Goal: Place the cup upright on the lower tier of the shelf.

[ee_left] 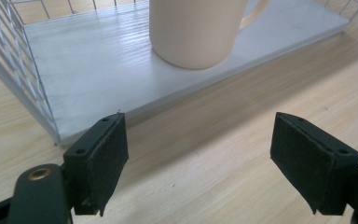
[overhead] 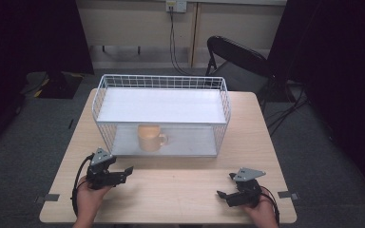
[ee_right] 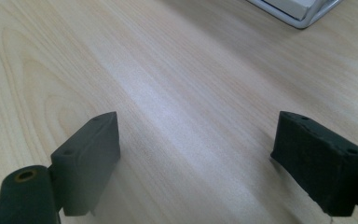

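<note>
Ahead of the left gripper [ee_left: 198, 158], jaws spread and empty, the wire rack [ee_left: 14, 70] frames a mug [ee_left: 193, 32], top cropped; right gripper [ee_right: 198, 163] likewise gapes.

Light wood tabletop [overhead: 171, 190] sitting on grey carpet [overhead: 43, 137]. Black folding chair [overhead: 237, 59] standing just beyond the far right corner. Black cable [overhead: 173, 42] hanging from a wall socket [overhead: 176, 5] against the pale back wall. Dark curtains flanking both sides. Small tape marks [overhead: 47, 197] lying at the near edges.
</note>
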The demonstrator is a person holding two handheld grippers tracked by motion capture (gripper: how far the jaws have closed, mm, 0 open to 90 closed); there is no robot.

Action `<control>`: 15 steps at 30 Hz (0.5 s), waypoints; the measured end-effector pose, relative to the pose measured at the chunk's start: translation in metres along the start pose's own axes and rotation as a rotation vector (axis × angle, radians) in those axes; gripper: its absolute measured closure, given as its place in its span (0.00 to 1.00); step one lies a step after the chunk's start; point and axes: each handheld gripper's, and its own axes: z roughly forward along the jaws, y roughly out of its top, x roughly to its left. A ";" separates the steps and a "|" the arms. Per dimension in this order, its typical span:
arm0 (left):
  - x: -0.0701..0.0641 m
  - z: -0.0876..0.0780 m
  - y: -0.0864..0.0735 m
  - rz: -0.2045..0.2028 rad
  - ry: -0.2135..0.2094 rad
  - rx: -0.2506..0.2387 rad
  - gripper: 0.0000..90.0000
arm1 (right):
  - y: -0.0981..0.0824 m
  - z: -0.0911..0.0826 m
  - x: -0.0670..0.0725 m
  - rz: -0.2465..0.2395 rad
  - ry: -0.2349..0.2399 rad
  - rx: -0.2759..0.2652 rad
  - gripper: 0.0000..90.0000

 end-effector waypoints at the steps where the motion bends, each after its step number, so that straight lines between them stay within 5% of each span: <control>1: 0.000 0.000 0.000 0.000 0.000 0.000 0.21 | 0.000 0.000 0.000 0.000 0.000 0.000 0.16; 15: 0.006 0.001 -0.016 0.026 -0.022 0.064 0.20 | 0.000 0.000 0.000 0.000 0.000 -0.001 0.16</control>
